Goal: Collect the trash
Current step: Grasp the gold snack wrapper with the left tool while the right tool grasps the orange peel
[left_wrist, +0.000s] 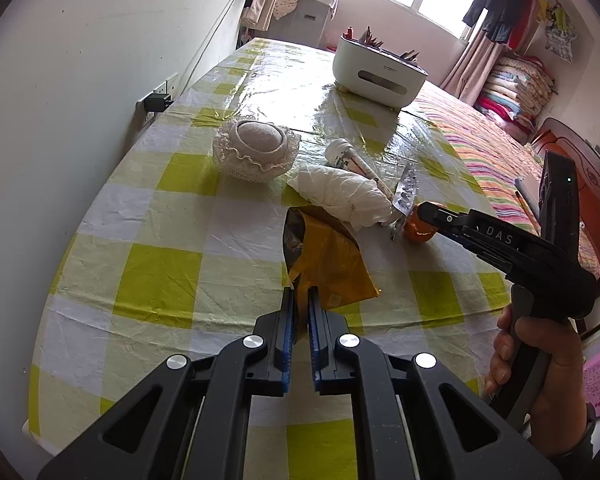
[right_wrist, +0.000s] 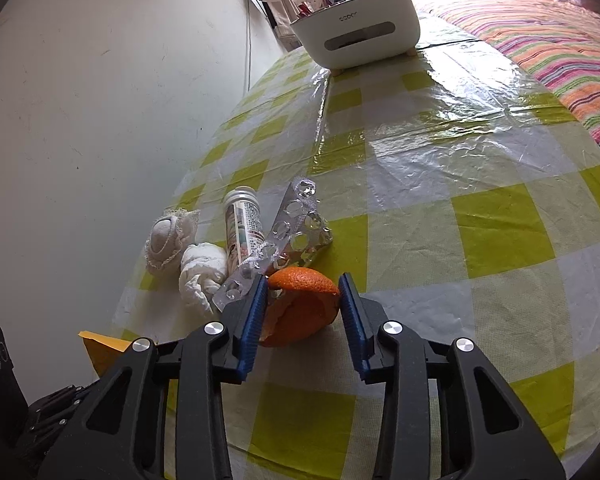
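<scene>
Grasping step, on the orange peel (right_wrist: 300,312): down on the checked tablecloth (right_wrist: 460,208), just beside the empty blister pack (right_wrist: 296,216), and pinched narrow in the right gripper (right_wrist: 304,280), with the left pad flat against the rind and the right pad meeting its rim only near the tip. Close behind, uncollected: a crumpled tissue (right_wrist: 202,272) and a pill tube (right_wrist: 242,224). Further left, clamped tight in the left gripper (left_wrist: 301,294), one edge of the yellow bag (left_wrist: 324,264), mouth gaping toward the litter. Next, by the look of it: lift without dragging the blister pack along, carry across to the bag mouth, let go inside. Shallow hold on a curled rind, so probably prone to slipping; best done slowly.
</scene>
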